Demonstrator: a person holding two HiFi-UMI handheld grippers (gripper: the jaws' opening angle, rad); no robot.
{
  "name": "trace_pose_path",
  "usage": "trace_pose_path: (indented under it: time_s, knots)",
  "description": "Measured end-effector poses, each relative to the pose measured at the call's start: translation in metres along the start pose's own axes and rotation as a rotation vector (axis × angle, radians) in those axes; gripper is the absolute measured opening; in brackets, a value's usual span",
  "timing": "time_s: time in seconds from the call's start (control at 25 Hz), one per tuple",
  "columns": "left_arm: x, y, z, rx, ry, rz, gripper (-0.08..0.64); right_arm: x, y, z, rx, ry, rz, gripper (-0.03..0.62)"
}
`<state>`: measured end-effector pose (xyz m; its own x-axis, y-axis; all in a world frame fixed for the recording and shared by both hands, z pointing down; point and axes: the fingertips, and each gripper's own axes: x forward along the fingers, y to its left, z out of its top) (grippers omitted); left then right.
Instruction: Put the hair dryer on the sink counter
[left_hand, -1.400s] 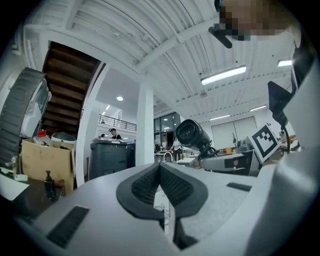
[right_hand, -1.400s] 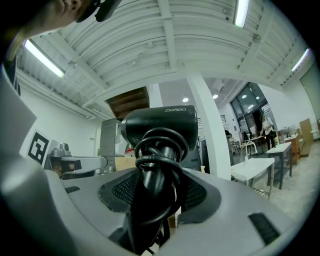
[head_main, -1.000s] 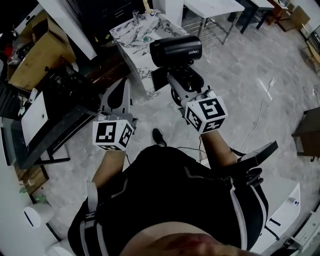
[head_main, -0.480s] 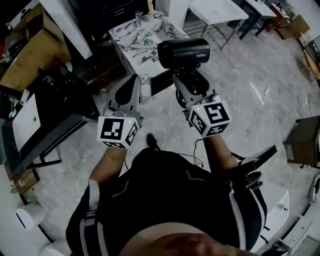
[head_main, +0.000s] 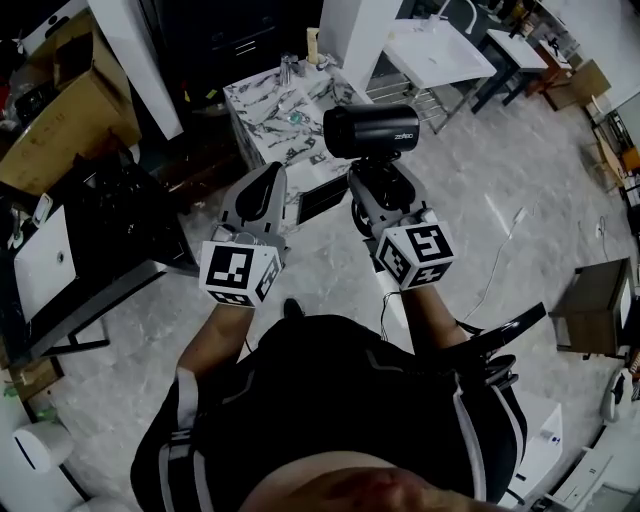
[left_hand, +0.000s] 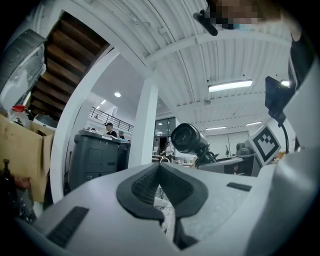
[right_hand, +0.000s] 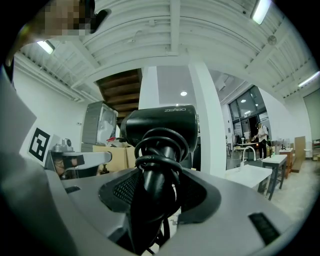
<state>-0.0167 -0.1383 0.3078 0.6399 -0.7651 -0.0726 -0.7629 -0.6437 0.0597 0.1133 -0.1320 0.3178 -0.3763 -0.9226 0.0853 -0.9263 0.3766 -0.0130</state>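
Observation:
A black hair dryer (head_main: 372, 130) stands upright in my right gripper (head_main: 373, 186), which is shut on its handle; the cord is wound round that handle (right_hand: 158, 172). In the right gripper view the barrel (right_hand: 161, 126) sits just above the pads of the right gripper (right_hand: 160, 191). My left gripper (head_main: 267, 180) is held beside it at the left, shut with nothing between its pads (left_hand: 145, 186). From the left gripper view the hair dryer (left_hand: 188, 139) shows off to the right. A marble-topped counter (head_main: 268, 108) lies just beyond both grippers.
A white table (head_main: 438, 48) stands at the back right, and a white pillar (head_main: 345, 30) rises beside the counter. Cardboard boxes (head_main: 55, 105) and dark furniture (head_main: 120, 225) crowd the left. A dark chair (head_main: 500, 345) is at my right, over grey tiled floor (head_main: 520, 190).
The person has walked forward, so the marble counter has come closer under both grippers. The hair dryer stays held in the right gripper, and the left gripper stays shut beside it.

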Motion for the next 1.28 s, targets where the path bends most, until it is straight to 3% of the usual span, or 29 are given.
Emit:
trace_pose_path:
  time_s: [0.28,0.52,0.72,0.92,1.28]
  knots:
    - [0.009,0.022,0.002,-0.006,-0.002,0.007,0.002,0.029,-0.006,0.012,-0.004,-0.007,-0.006,0.229]
    - [0.006,0.053,0.008,0.001,-0.041,0.121,0.002,0.055,-0.009,0.015,-0.018,-0.008,0.019,0.229]
    - [0.020,0.065,-0.004,0.011,-0.007,0.135,0.002,0.080,-0.022,0.013,-0.008,-0.017,0.046,0.229]
    - [0.046,0.075,-0.009,0.053,0.016,0.163,0.002,0.113,-0.041,0.010,0.009,-0.013,0.095,0.229]
    - [0.109,0.104,-0.009,0.049,0.016,0.251,0.002,0.182,-0.083,0.010,-0.021,0.013,0.212,0.229]
